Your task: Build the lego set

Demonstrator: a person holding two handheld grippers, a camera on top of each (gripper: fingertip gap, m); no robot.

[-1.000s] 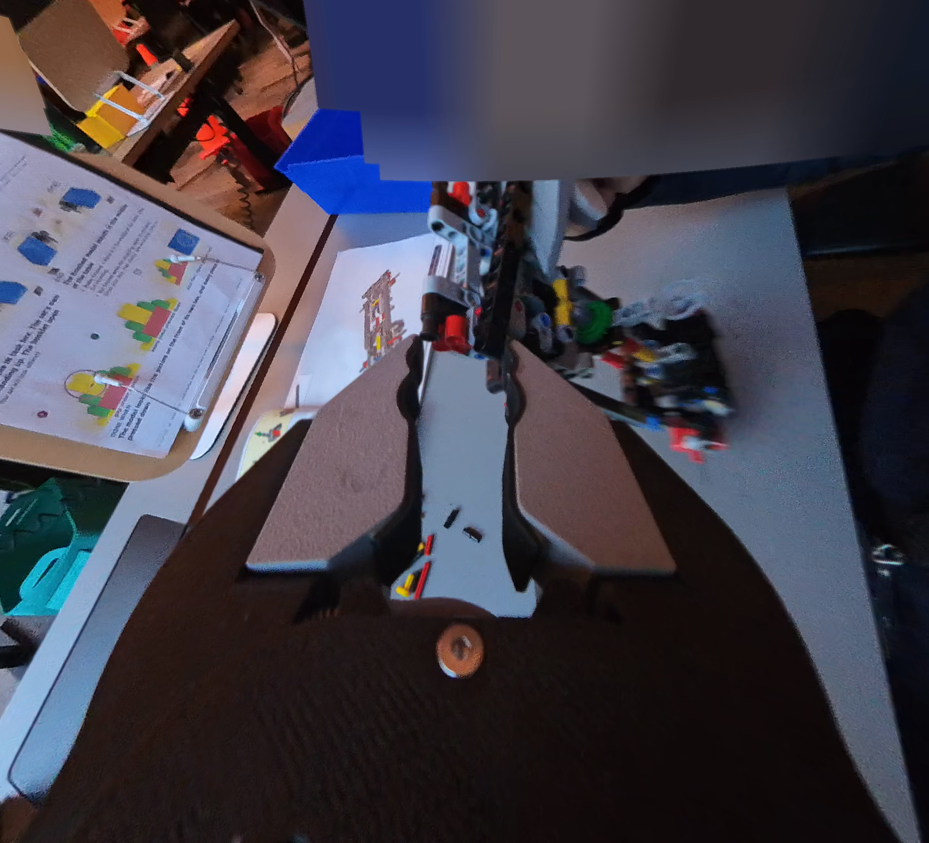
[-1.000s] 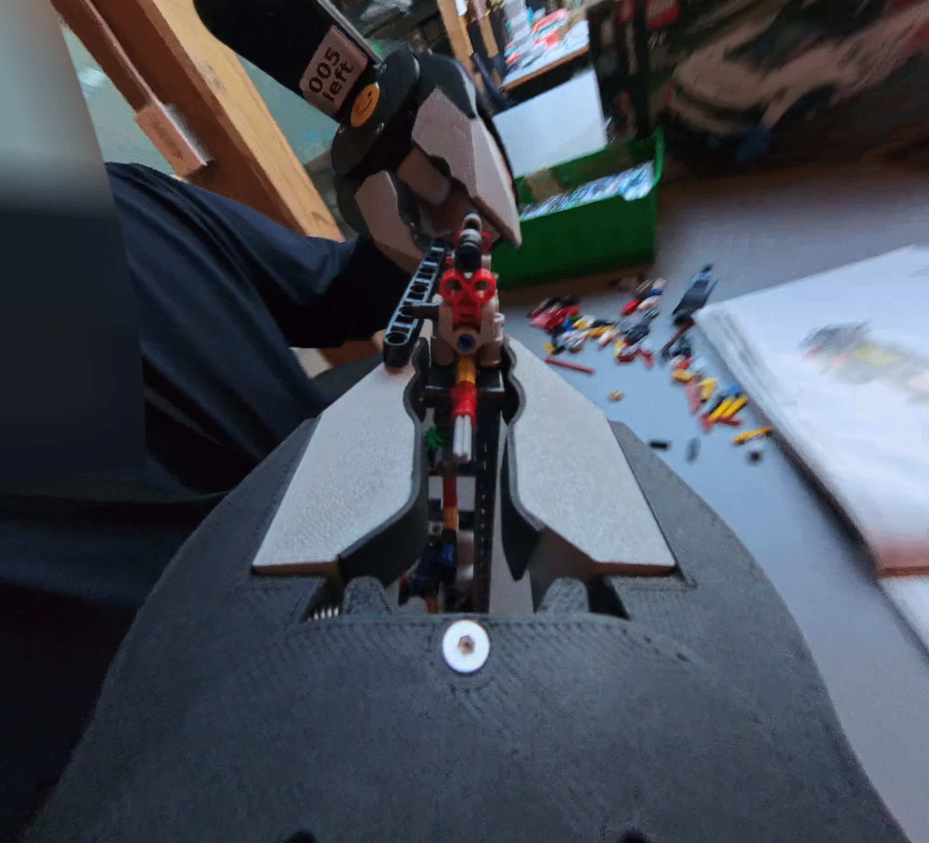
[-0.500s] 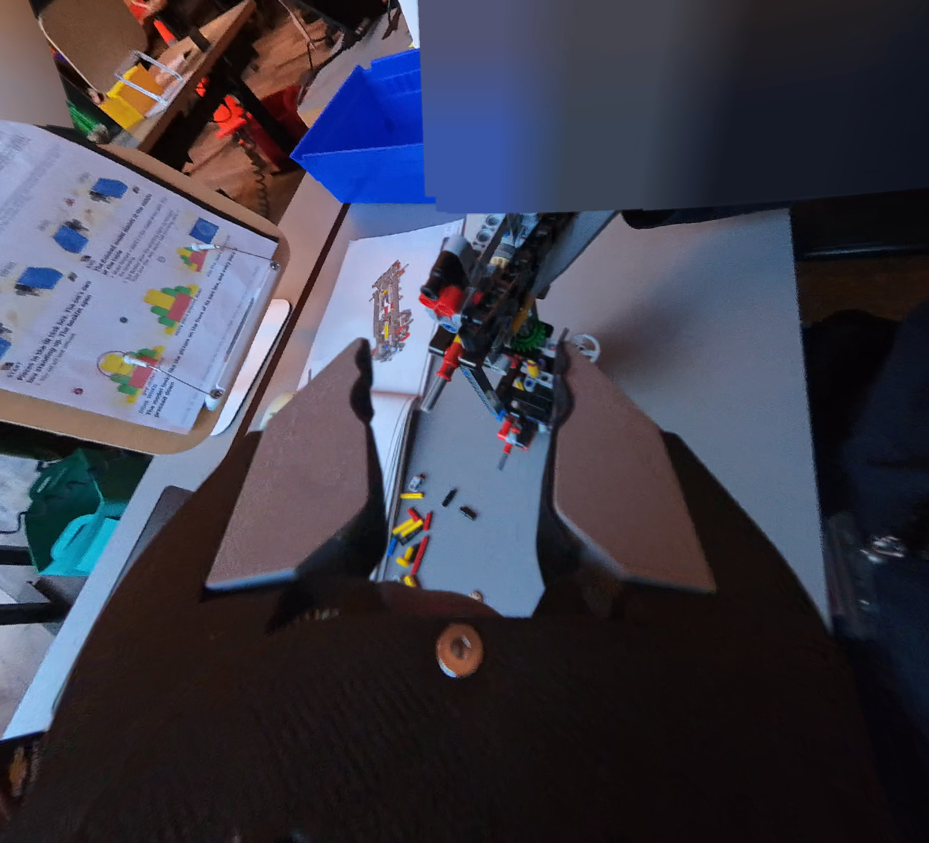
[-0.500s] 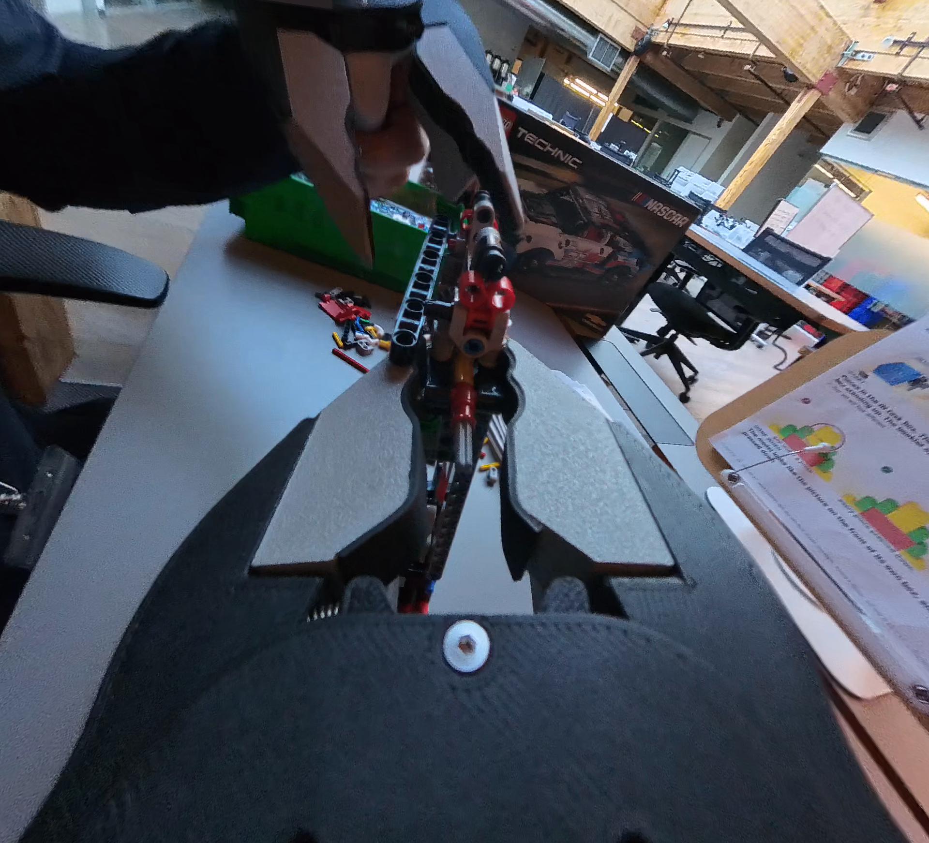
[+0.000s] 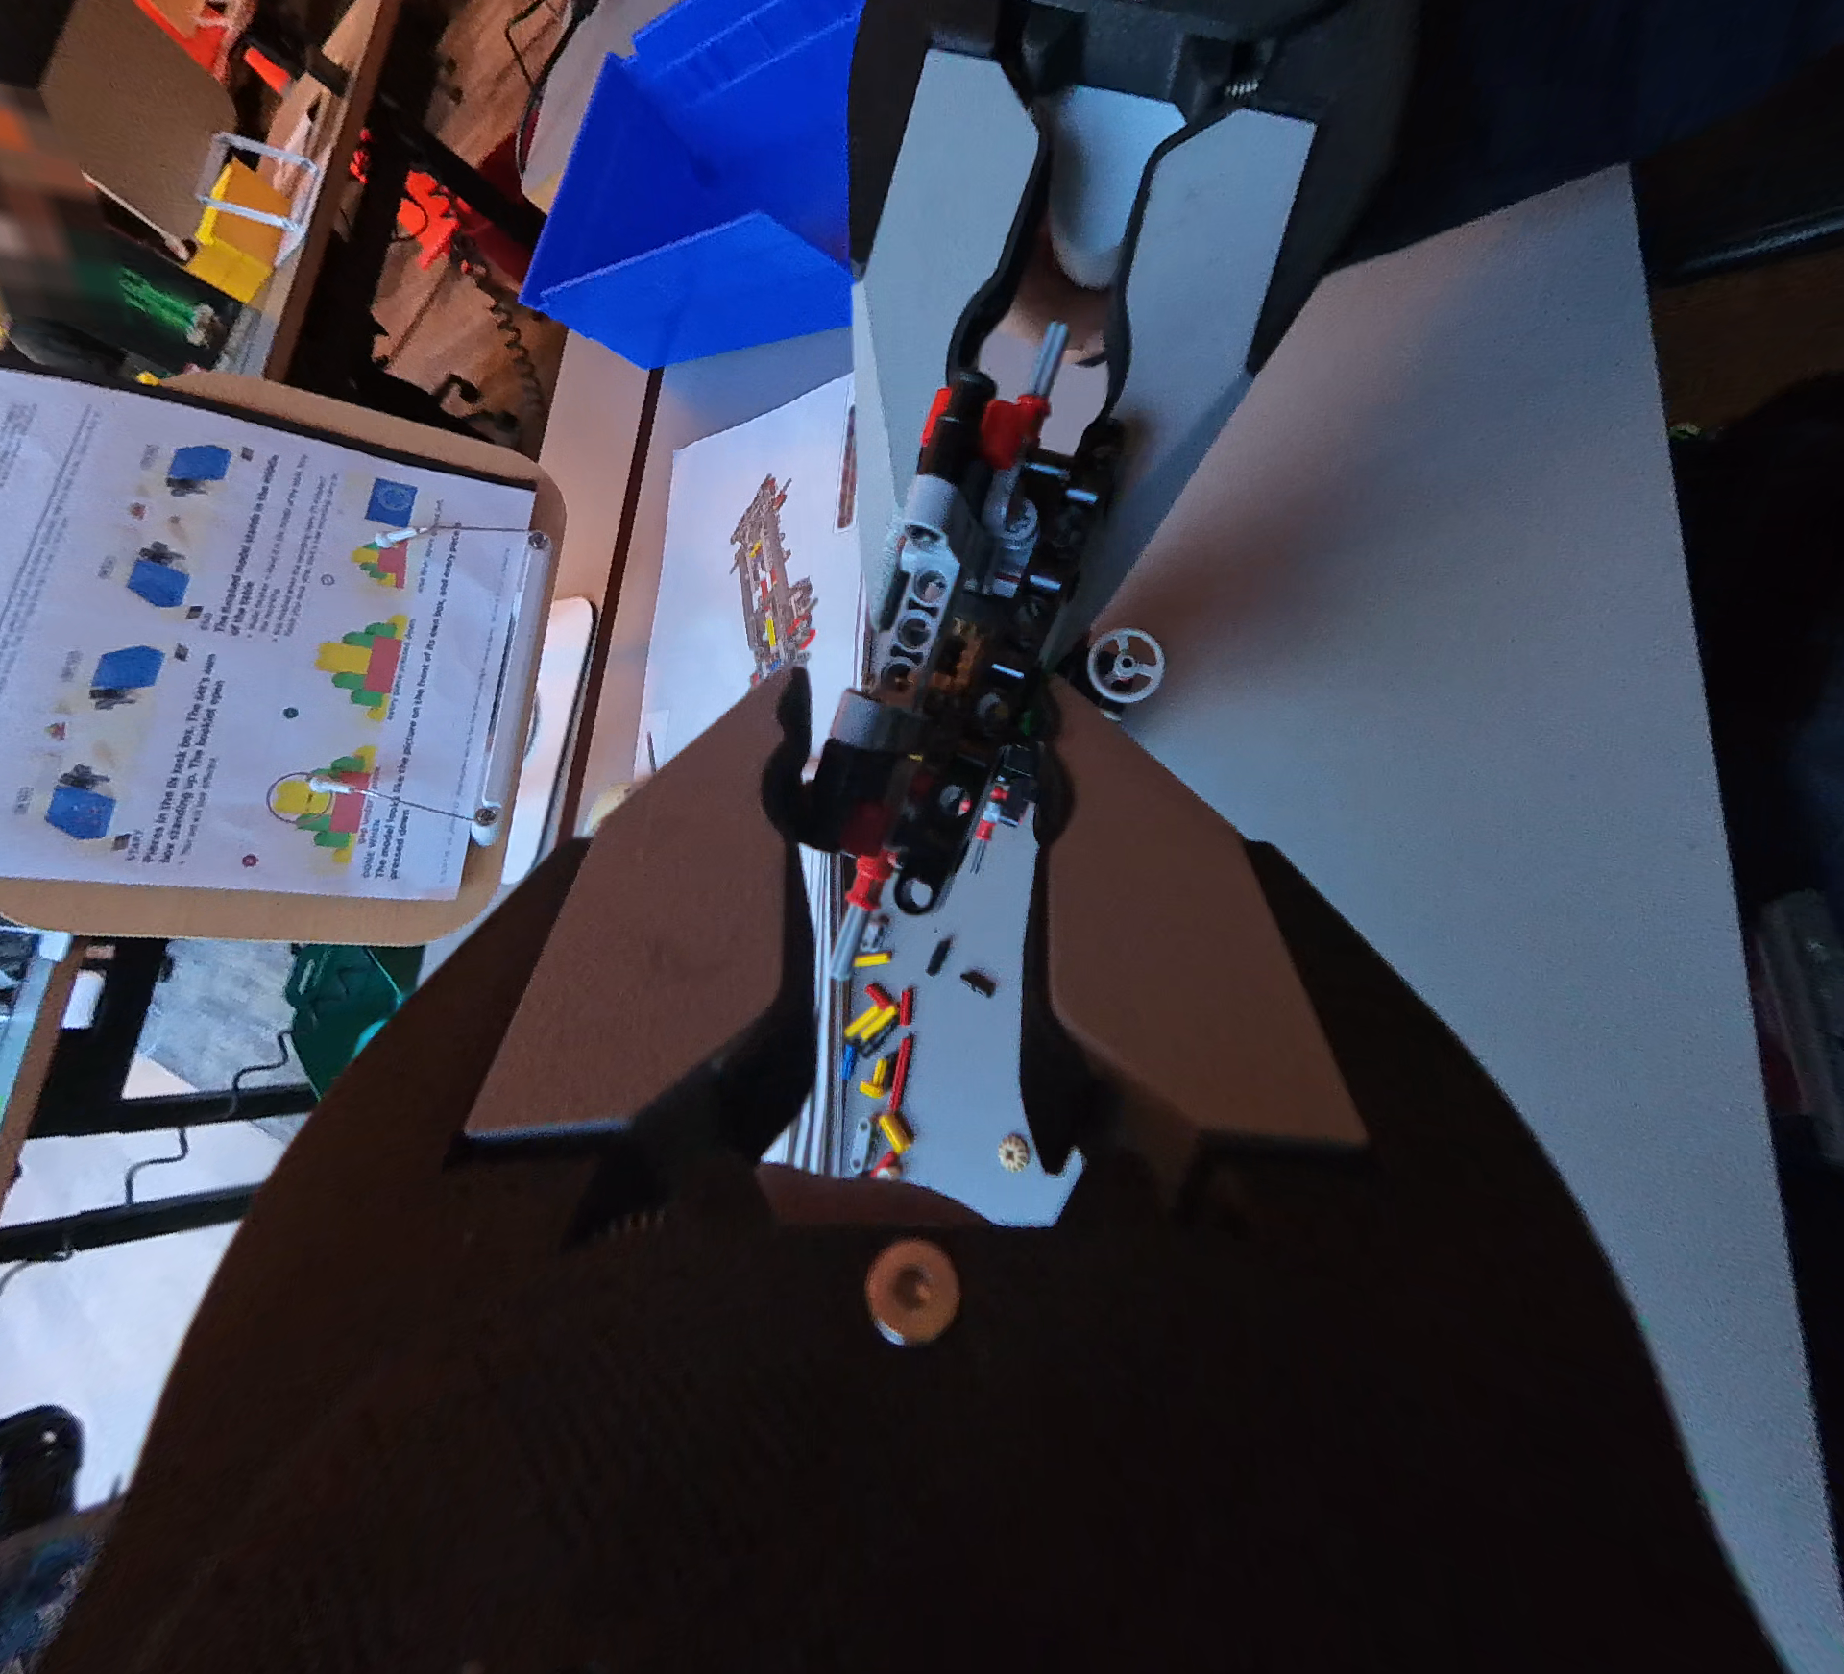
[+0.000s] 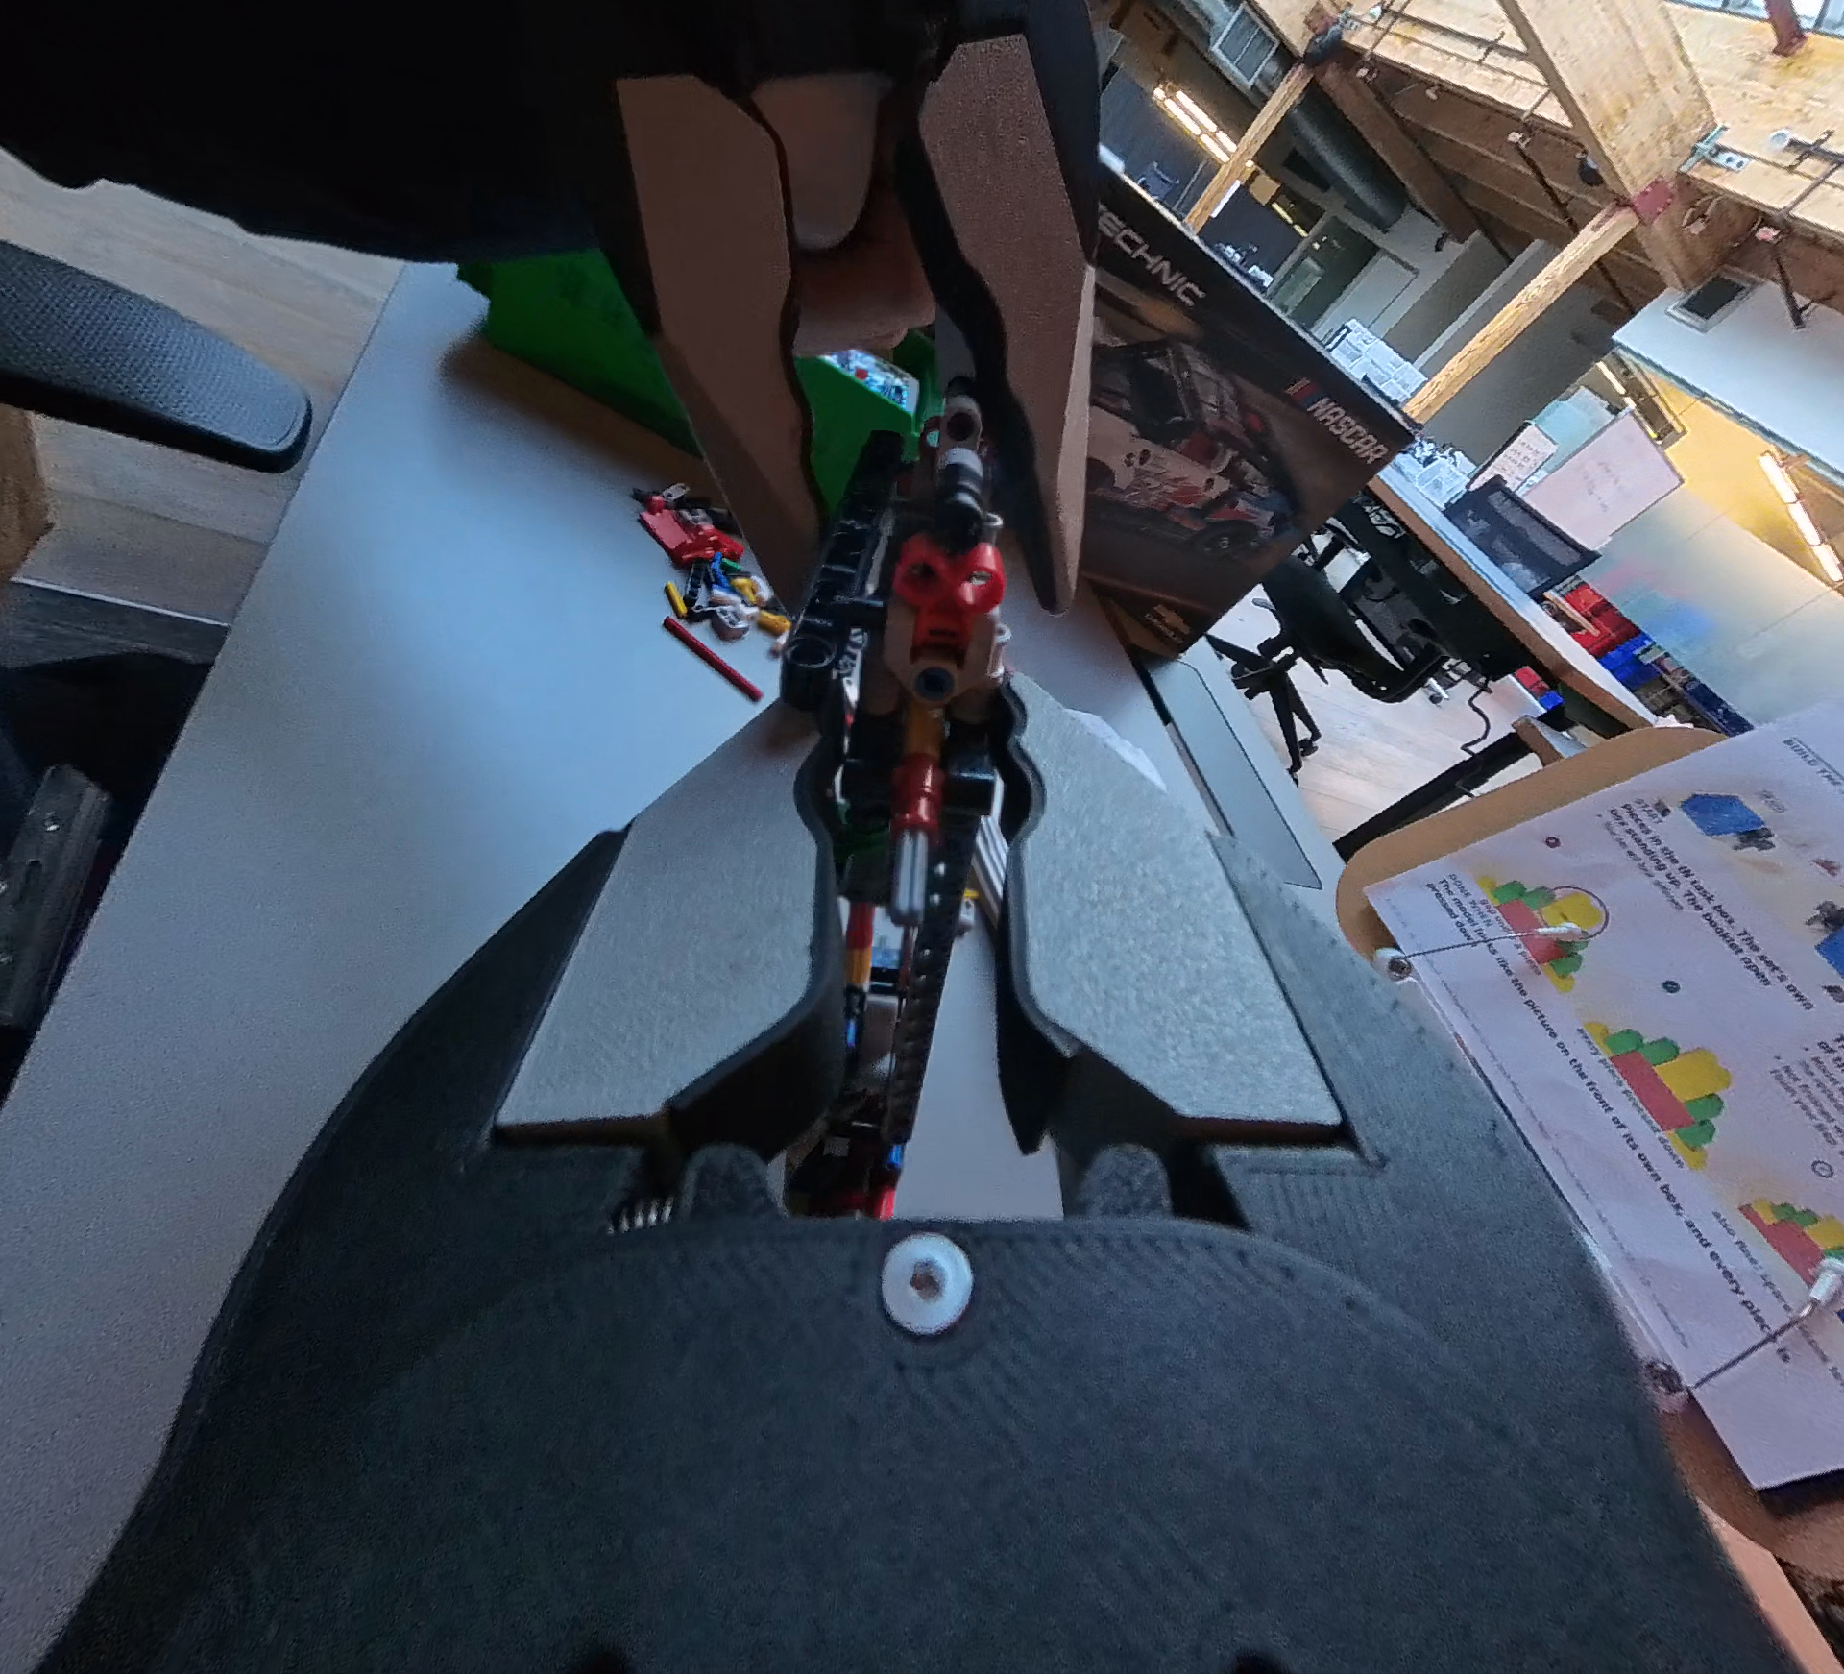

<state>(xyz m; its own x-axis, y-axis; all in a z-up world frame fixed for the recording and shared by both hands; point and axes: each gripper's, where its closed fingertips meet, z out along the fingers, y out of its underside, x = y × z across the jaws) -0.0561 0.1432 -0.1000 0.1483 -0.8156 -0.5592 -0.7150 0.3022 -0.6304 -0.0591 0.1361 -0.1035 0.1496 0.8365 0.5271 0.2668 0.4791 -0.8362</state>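
Observation:
A long brick model [image 5: 958, 588] of black, grey and red parts hangs in the air between both grippers. In the left wrist view my left gripper [image 5: 923, 738] is shut on its near end, with both brown pads against the black parts. The right gripper's grey pads [image 5: 948, 179] clamp the far end from above. In the right wrist view my right gripper [image 6: 918, 718] is shut on the model [image 6: 943, 598], which has a red and grey axle between the fingers. The left gripper's brown pads [image 6: 718, 279] straddle its far end.
The grey table [image 5: 1447, 628] carries loose small pieces [image 5: 878, 1027], a grey wheel [image 5: 1125, 663], an open booklet [image 5: 738, 548] and a blue bin [image 5: 718, 159]. A clipboard with a printed sheet [image 5: 249, 648] stands at the left. A green bin [image 6: 569, 329] and a car-picture box [image 6: 1227, 449] stand behind. The tips of both grippers are at nearly the same place.
My left gripper let go of the model, opened wide, then came together again on its end. My right gripper kept its hold and swung the model round.

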